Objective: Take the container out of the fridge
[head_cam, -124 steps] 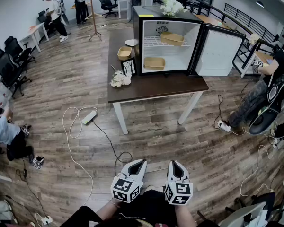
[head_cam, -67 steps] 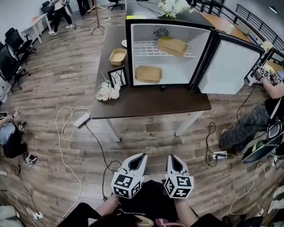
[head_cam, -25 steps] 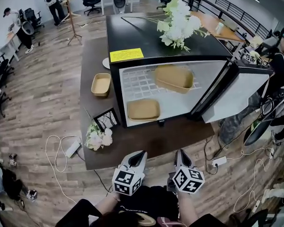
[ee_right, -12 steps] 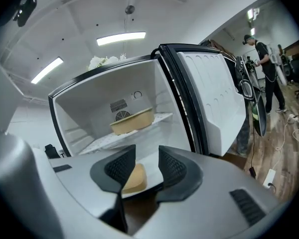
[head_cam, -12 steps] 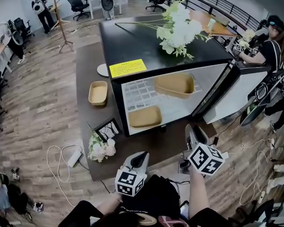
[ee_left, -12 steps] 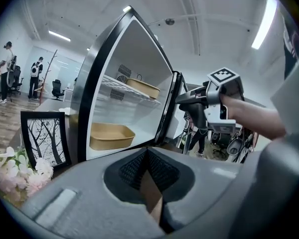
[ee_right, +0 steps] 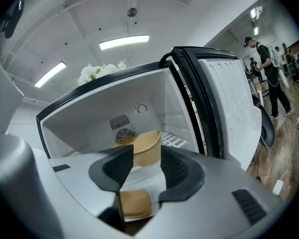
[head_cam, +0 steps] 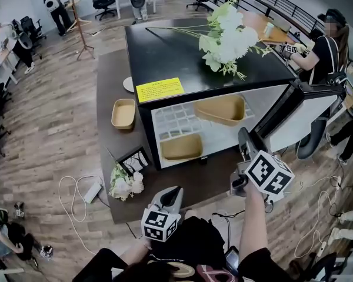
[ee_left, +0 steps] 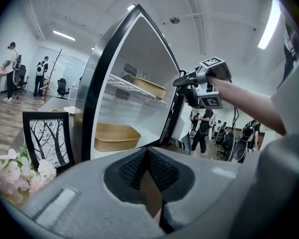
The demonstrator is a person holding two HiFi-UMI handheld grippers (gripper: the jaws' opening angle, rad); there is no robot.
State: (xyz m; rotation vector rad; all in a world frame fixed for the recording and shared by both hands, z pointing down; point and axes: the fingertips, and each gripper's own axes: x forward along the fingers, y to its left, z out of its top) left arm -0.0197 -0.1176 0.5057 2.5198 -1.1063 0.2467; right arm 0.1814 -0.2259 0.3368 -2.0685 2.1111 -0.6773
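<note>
In the head view, a black mini fridge [head_cam: 206, 57] with a white inside stands on a dark brown wooden table [head_cam: 109, 81], and its door [head_cam: 306, 113] is swung open at the fridge's right side. Inside the fridge, the upper tan container [head_cam: 220, 109], an oval and shallow one, sits on the white wire shelf. The lower tan container [head_cam: 180, 147] of the same kind lies on the fridge floor. A third tan container [head_cam: 123, 113] rests on the table just left of the fridge, and white artificial flowers [head_cam: 232, 34] lie on the fridge top. The right gripper [head_cam: 245, 137] is raised in front of the fridge opening, near the door hinge. The left gripper [head_cam: 174, 191] is held low, in front of the table edge and well apart from the fridge.

In the left gripper view, the jaws are together with nothing between them. Beyond them are the open fridge with both containers and, left of the fridge, a black picture frame [ee_left: 47, 138] with a tree drawing.

In the right gripper view, the jaws are apart and opening. The upper tan container shows in the gap between them, but deeper in the fridge, and the pads do not touch it. The lower tan container shows below it.
</note>
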